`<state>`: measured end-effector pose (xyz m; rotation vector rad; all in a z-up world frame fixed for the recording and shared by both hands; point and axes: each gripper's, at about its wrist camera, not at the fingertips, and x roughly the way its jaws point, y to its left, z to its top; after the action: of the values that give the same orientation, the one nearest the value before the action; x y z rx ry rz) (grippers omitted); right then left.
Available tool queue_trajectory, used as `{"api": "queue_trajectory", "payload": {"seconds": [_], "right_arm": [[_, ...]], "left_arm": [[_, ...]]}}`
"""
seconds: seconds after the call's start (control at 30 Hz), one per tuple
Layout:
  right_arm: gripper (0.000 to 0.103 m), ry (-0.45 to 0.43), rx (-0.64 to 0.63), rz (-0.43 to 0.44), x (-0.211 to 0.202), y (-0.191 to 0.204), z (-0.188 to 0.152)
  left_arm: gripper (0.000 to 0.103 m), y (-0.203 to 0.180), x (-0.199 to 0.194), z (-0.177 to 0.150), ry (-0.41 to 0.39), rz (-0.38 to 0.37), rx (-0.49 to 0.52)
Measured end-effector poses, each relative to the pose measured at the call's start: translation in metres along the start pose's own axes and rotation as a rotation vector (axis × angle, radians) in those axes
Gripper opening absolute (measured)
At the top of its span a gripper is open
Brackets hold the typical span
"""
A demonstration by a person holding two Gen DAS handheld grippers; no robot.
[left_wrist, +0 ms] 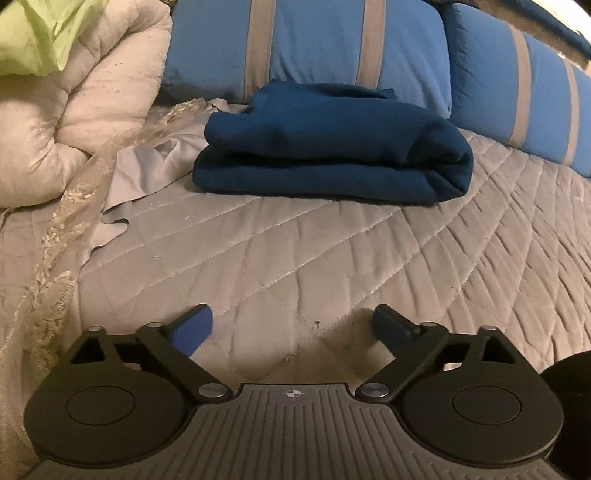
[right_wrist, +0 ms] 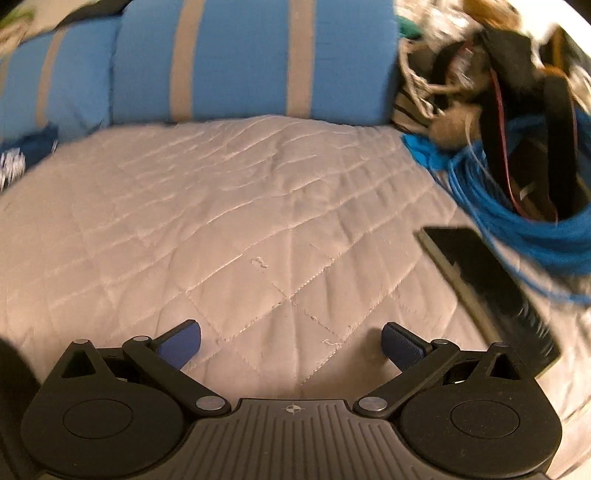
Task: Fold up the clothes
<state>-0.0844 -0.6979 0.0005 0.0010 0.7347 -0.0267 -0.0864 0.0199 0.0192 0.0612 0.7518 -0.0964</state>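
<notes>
A folded dark blue garment [left_wrist: 332, 147] lies on the grey quilted bedspread [left_wrist: 295, 251], in front of the striped pillows. My left gripper [left_wrist: 293, 325] is open and empty, low over the bedspread, well short of the garment. My right gripper [right_wrist: 291, 341] is open and empty over bare bedspread [right_wrist: 221, 206]. A corner of dark blue fabric [right_wrist: 33, 146] shows at the left edge of the right wrist view. A heap of clothes [right_wrist: 509, 122] with blue, black and tan pieces lies at the right.
Blue pillows with grey stripes [left_wrist: 314, 48] [right_wrist: 251, 62] line the back. A cream comforter [left_wrist: 81, 110] with a light green cloth [left_wrist: 48, 33] and a pale lace-edged fabric [left_wrist: 147, 166] lie at the left. A dark flat tablet-like object [right_wrist: 491, 291] lies right of my right gripper.
</notes>
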Motion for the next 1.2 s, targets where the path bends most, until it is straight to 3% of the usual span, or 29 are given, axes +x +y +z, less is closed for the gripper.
{"api": "queue_trajectory", "payload": {"seconds": [0.53,0.97,1.2], "right_arm": [[0.103,-0.045,0.021,-0.057,0.027,0.008,0.018],[0.103,-0.044,0.082,0.001,0.052,0.000,0.049],[0.103,-0.058,0.112,-0.027,0.075,0.001,0.070]], "left_arm": [[0.103,-0.008,0.028,0.021,-0.019,0.032,-0.014],[0.103,-0.013,0.054,0.047,-0.001,0.053,-0.020],[0.103,-0.014,0.068,0.060,0.008,0.064,-0.025]]}}
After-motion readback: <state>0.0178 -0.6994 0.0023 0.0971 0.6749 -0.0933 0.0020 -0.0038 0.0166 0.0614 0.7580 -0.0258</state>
